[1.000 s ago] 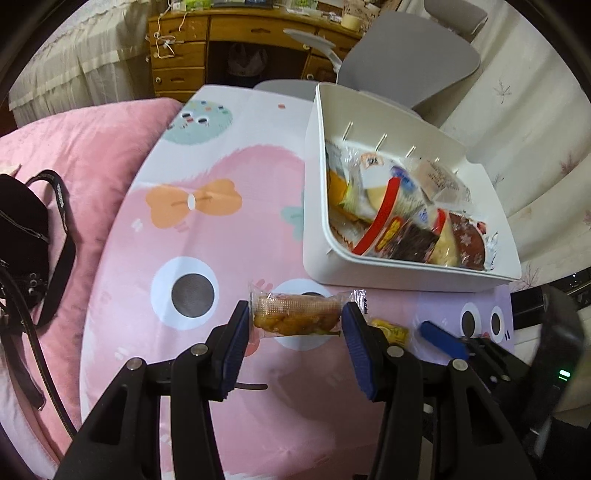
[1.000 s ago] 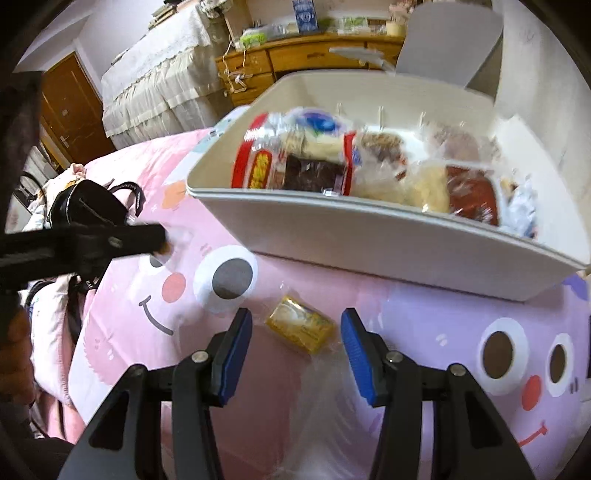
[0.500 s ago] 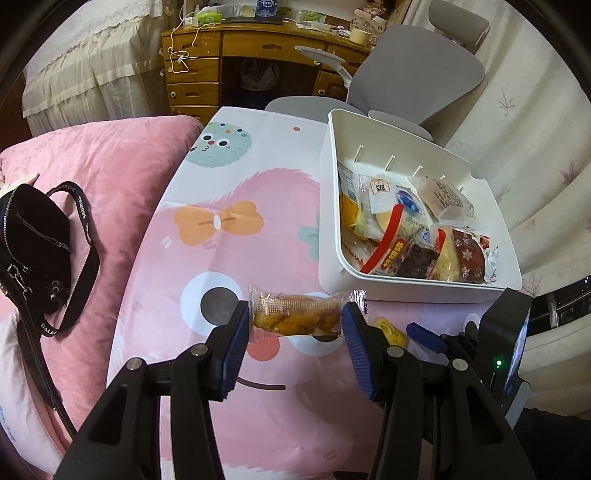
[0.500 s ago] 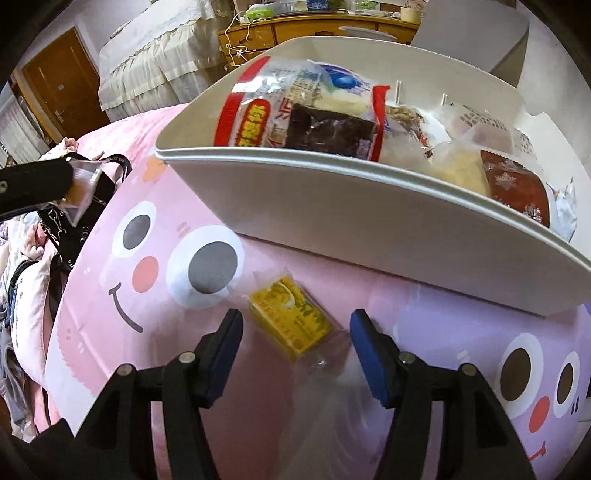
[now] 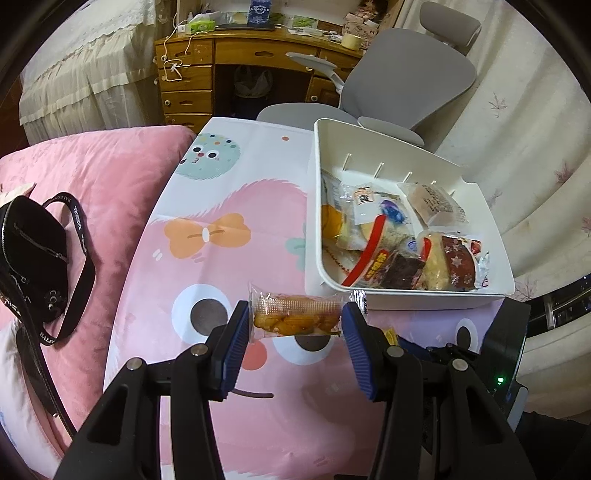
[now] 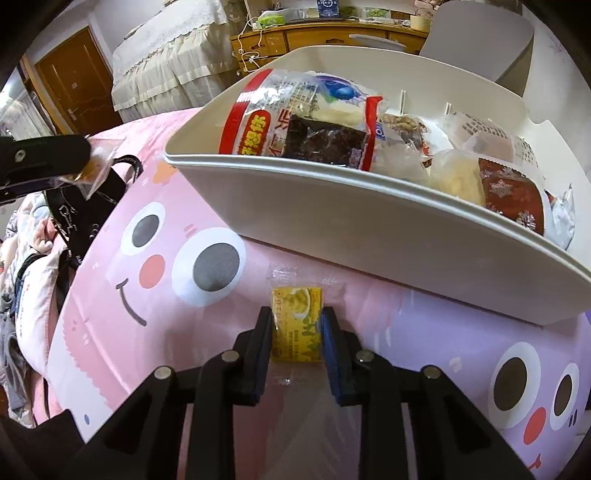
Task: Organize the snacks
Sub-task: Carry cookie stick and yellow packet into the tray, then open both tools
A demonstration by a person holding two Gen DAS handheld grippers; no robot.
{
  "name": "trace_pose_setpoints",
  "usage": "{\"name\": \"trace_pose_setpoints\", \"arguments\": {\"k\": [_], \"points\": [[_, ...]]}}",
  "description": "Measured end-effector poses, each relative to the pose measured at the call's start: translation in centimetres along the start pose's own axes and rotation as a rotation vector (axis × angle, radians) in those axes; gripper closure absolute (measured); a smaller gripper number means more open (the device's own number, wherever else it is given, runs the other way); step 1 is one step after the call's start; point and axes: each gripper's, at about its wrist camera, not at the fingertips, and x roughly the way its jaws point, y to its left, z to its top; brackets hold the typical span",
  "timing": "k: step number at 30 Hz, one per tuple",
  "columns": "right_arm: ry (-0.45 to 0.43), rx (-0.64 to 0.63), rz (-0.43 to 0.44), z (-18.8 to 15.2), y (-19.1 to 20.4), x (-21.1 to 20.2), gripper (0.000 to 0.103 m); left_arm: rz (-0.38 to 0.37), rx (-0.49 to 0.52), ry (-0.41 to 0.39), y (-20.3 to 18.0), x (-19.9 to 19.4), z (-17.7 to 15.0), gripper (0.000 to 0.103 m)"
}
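Two claws now grip snacks: right claw has just closed on the yellow packet; left claw holds the clear-wrapped pastry, near the white bin.

The black bag's strap carries white lettering, and only "BALE" reads clearly near its lower end. On the desk at the back stands a dark blue box printed "CHAGEE"; the same word shows on that box from the right wrist view. In the white bin, a red-banded snack bag bears large yellow Chinese characters on a red panel, too distorted to make out fully. A small pale packet in the bin has dark print, unreadable. The yellow packet shows fine print, too small to read.
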Motion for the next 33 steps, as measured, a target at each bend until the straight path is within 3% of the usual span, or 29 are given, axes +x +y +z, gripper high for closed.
{"name": "trace_pose_setpoints", "arguments": {"k": [7, 15, 25, 30, 33], "points": [[-0.034, 0.03, 0.045, 0.0, -0.8, -3.2, 0.077, -0.028, 0.035, -0.011, -2.5, 0.0, 0.6, 0.054], [-0.15, 0.047, 0.043, 0.7, -3.4, -8.7, 0.077, -0.083, 0.107, -0.025, -7.3, 0.3, 1.5, 0.054], [-0.272, 0.111, -0.047, 2.0, -8.6, -13.4, 0.077, -0.128, 0.223, -0.05, -13.8, 0.4, 3.4, 0.054], [-0.319, 0.126, -0.101, 3.0, -11.5, -14.7, 0.077, -0.172, 0.188, -0.05, -15.6, 0.9, 5.6, 0.054], [-0.347, 0.14, -0.125, 3.7, -13.0, -15.2, 0.077, -0.174, 0.181, -0.09, -16.4, 0.5, 7.2, 0.053]]}}
